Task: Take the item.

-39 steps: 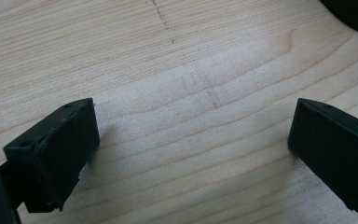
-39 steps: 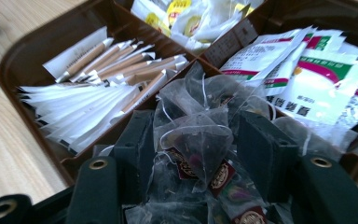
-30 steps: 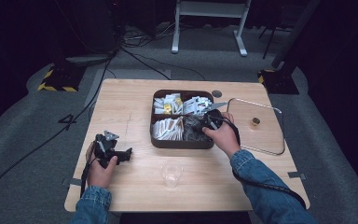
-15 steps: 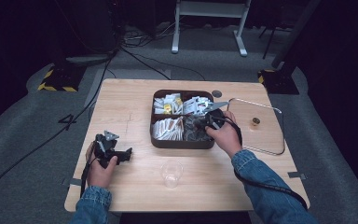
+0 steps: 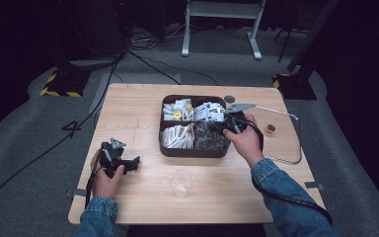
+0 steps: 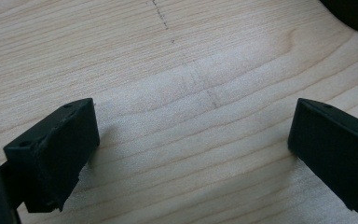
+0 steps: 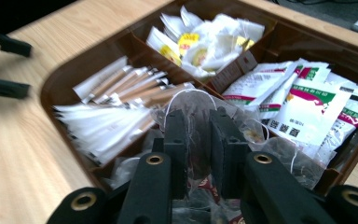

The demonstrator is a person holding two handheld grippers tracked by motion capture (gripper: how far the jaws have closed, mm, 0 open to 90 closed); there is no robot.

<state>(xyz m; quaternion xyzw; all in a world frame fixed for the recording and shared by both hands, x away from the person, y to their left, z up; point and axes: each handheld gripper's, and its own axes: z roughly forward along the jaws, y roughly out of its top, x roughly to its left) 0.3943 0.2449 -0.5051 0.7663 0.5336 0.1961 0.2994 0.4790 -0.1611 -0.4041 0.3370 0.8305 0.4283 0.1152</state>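
The left gripper [image 5: 134, 164] rests on the tabletop [image 5: 138, 108], jaws wide apart over bare wood. A clear cup [image 5: 181, 183] stands near the front edge. At the tray [image 5: 192, 150], the right gripper [image 7: 198, 140] has just closed its jaws, pinching a clear sachet [image 7: 191, 105] above the near right compartment.

Dark brown tray [image 5: 192, 151]; white packets [image 7: 307, 105] printed green and red; clear cup [image 5: 181, 183]; pale wood-grain tabletop [image 5: 128, 106]; black fingers [image 7: 175, 140].
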